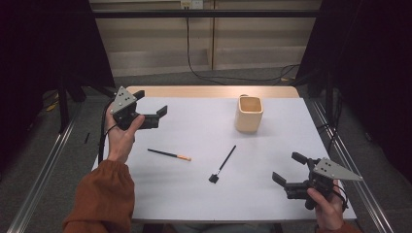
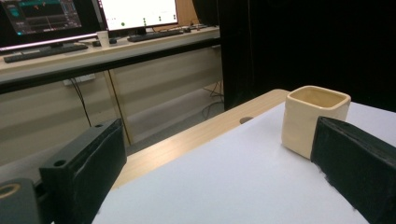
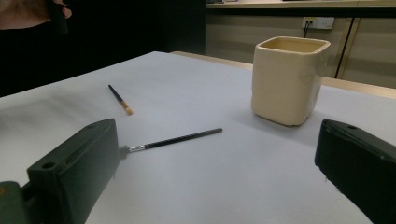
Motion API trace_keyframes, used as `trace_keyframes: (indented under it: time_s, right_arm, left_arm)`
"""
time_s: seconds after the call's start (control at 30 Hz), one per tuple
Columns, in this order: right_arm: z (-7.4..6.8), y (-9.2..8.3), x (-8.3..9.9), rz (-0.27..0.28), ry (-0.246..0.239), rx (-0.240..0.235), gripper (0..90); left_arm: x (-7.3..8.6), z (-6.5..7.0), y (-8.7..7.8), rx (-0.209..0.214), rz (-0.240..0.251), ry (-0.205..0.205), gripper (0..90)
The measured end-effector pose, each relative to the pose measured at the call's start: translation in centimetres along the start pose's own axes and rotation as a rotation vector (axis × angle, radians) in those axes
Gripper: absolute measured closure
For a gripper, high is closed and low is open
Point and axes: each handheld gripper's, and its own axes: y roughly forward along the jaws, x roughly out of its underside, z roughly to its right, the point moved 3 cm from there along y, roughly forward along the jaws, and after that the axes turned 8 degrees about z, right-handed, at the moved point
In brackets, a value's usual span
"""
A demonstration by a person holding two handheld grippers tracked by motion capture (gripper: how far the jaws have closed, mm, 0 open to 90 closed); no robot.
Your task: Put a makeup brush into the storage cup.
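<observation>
Step in hand, by my read: approach, nothing picked up yet. Cream square ceramic cup (image 1: 249,113) upright on white table (image 1: 194,194). Black flat-headed brush (image 1: 223,164) lies just in front of cup; orange-tipped black brush (image 1: 169,155) left of it, well apart from cup. Your left gripper (image 1: 151,108) released, jaws spread, empty, far left of cup. Your right gripper (image 1: 288,170) likewise spread, empty, front-right of cup. Next: lower right gripper over flat-headed brush handle, jaws astride, then close.

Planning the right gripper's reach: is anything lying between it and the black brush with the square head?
Nothing visible. In the high view, bare table separates the right gripper from the black brush. The orange-tipped brush lies beyond it to the left, the cream cup farther back.
</observation>
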Motion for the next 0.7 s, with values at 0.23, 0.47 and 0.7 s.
trace_keyframes:
  time_s: [0.23,0.47,0.7]
  right_arm:
    - [0.0,0.0,0.0,0.000,0.000,0.000,0.0]
    - [0.0,0.0,0.0,-0.002,0.002,-0.001,0.0]
    - [-0.1,0.1,0.0,-0.004,0.004,-0.003,0.0]
  left_arm:
    - [0.4,-0.5,1.2,0.020,-0.035,-0.032,3.4]
    - [0.4,-0.4,1.4,0.073,-0.120,-0.013,3.8]
    - [-0.3,-0.1,1.4,0.130,-0.212,0.038,4.1]
